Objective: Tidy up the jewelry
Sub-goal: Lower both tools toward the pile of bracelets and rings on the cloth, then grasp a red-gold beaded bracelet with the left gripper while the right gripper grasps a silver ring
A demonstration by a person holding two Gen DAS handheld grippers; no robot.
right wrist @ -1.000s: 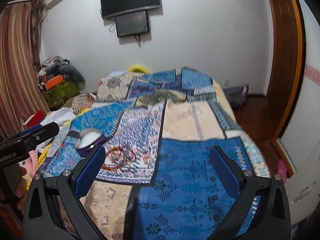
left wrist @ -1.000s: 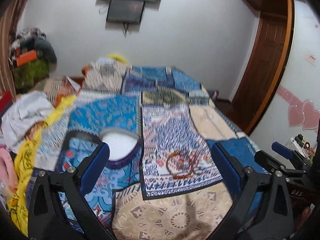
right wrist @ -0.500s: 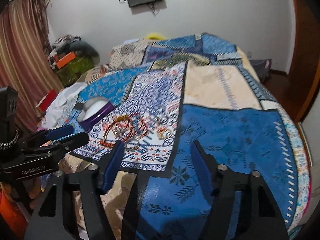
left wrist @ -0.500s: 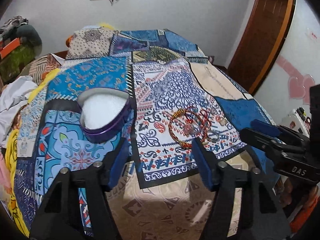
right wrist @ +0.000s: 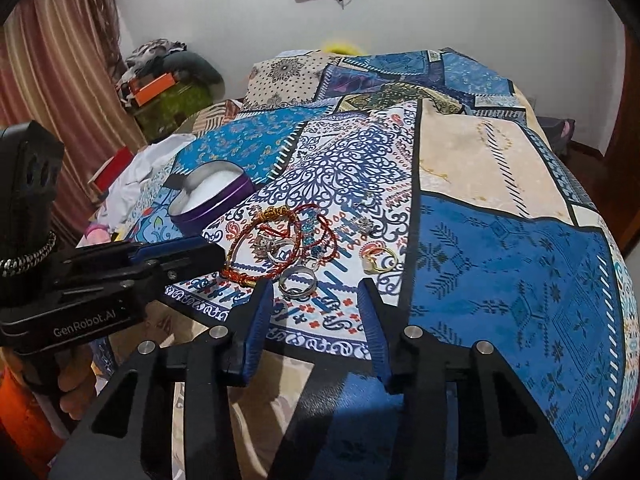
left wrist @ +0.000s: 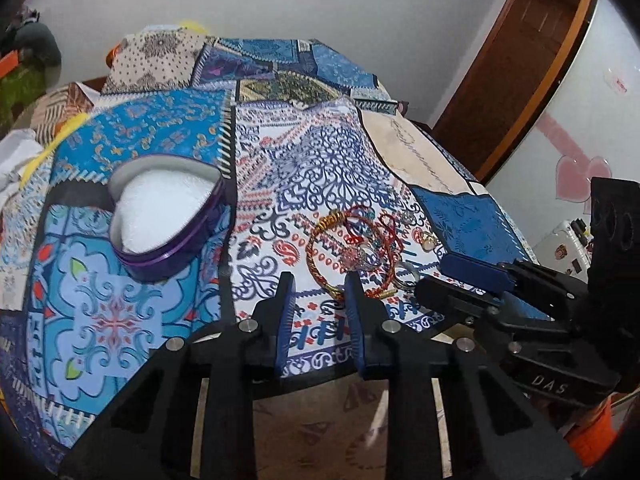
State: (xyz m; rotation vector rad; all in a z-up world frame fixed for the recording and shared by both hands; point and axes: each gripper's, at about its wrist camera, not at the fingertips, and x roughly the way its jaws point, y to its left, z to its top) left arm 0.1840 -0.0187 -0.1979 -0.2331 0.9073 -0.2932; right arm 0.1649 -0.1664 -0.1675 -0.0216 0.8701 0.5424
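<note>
A heap of jewelry lies on the patterned bedspread: a red-and-gold bangle (left wrist: 326, 256) (right wrist: 256, 254), a silver ring (right wrist: 297, 281), a gold ring (right wrist: 378, 261) and red bracelets. A purple heart-shaped box (left wrist: 160, 216) (right wrist: 212, 200) with white lining stands open to the left. My left gripper (left wrist: 318, 280) is open with a narrow gap, empty, just before the bangle. My right gripper (right wrist: 314, 288) is open and empty, just before the silver ring. Each gripper shows in the other's view, the right one (left wrist: 472, 280) and the left one (right wrist: 180, 256).
The bed's near edge drops off under both grippers. Clothes and clutter (right wrist: 160, 76) lie at the far left by a curtain. A wooden door (left wrist: 520, 60) and a white cabinet with pink hearts (left wrist: 580, 176) stand at the right.
Both grippers have moved forward and down to the jewelry heap. Both sets of jaws have narrowed, the left more than the right.
</note>
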